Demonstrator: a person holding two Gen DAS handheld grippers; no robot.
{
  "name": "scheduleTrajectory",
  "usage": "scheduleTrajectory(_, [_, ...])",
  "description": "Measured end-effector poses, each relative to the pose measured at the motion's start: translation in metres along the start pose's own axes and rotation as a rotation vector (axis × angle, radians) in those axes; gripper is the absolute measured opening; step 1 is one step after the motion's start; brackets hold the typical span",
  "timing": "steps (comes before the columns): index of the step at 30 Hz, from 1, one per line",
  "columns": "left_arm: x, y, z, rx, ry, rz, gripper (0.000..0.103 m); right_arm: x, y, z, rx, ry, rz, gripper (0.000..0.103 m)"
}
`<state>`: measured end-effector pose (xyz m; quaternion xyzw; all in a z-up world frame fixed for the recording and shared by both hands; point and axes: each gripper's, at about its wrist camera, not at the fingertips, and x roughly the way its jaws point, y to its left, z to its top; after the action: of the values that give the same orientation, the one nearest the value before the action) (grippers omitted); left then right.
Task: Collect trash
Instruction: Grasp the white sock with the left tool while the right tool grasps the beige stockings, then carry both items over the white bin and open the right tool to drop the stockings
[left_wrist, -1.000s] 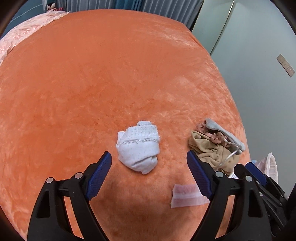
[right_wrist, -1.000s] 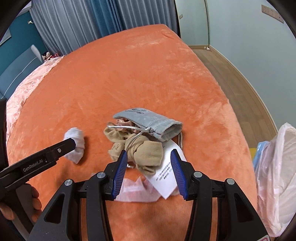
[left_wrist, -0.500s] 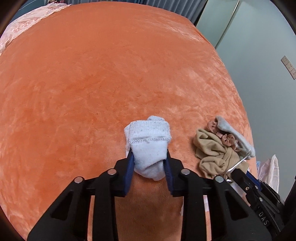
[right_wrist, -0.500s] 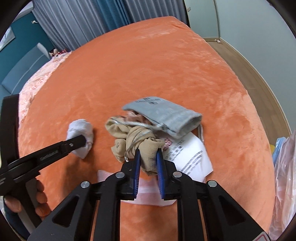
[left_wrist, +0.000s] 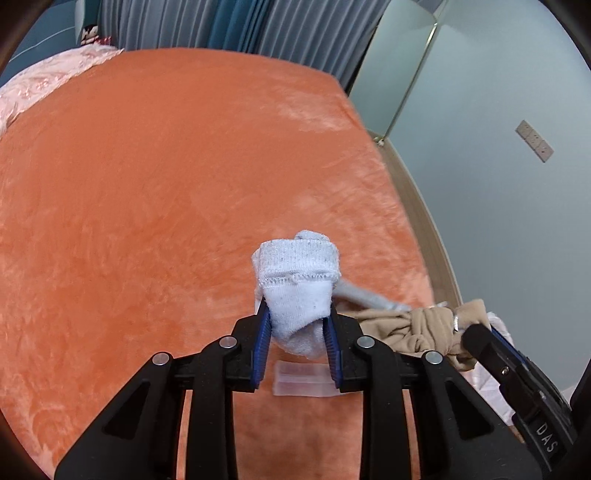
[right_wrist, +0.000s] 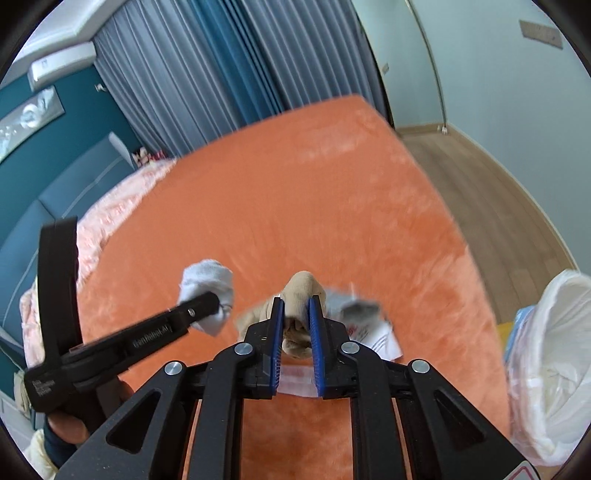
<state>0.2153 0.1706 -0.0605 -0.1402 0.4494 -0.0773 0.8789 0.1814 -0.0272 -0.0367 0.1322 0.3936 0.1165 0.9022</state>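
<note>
The step in hand was judged to be the lift-off: two pieces of trash had been gripped at once and were being carried above the bed (left_wrist: 155, 177).

The left claw (left_wrist: 297, 343) was clenched on a white sock (left_wrist: 297, 288), which was pinched between the blue pads and held clear of the orange cover. The right claw (right_wrist: 296, 332) was closing, with a beige cloth (right_wrist: 301, 291) pressed between its pads; in the left wrist view that cloth (left_wrist: 417, 328) was seen bunched just ahead of the right claw. A grey pouch (right_wrist: 354, 306), blurred, was seen just behind the beige cloth, and whether it was dragged along with it could not be told.

Two pieces were left on the bed: a printed paper (right_wrist: 373, 338) and a small clear wrapper (left_wrist: 301, 382) below the claws.

A white bag (right_wrist: 550, 354), open-mouthed, stood off the bed's edge on the right. The next move was judged to call for both loads to be swung over that mouth and dropped in, the right one first since it was nearer. After that, the paper and wrapper would need to be fetched.
</note>
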Motion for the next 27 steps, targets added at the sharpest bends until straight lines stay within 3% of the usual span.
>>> scheduleTrajectory(5, [-0.036, -0.041, 0.004, 0.049, -0.054, -0.039, 0.025, -0.055, -0.003, 0.018, -0.004, -0.095, -0.002, 0.002])
scheduleTrajectory(12, [-0.076, -0.098, -0.002, 0.129, -0.109, -0.094, 0.025, -0.119, -0.023, 0.032, -0.008, -0.189, -0.042, 0.001])
scheduleTrajectory(17, [-0.092, -0.121, -0.019, 0.157, -0.116, -0.117, 0.025, -0.139, -0.039, 0.018, -0.009, -0.191, -0.09, 0.002])
scheduleTrajectory(21, [-0.088, -0.122, -0.034, 0.155, -0.089, -0.113, 0.026, -0.126, -0.059, -0.007, 0.02, -0.135, -0.134, 0.013])
scheduleTrajectory(24, [-0.079, -0.117, -0.046, 0.152, -0.059, -0.102, 0.026, -0.103, -0.076, -0.031, 0.045, -0.067, -0.165, 0.029])
scheduleTrajectory(27, [-0.065, -0.111, -0.058, 0.151, -0.021, -0.085, 0.026, -0.077, -0.093, -0.056, 0.08, 0.002, -0.186, 0.033])
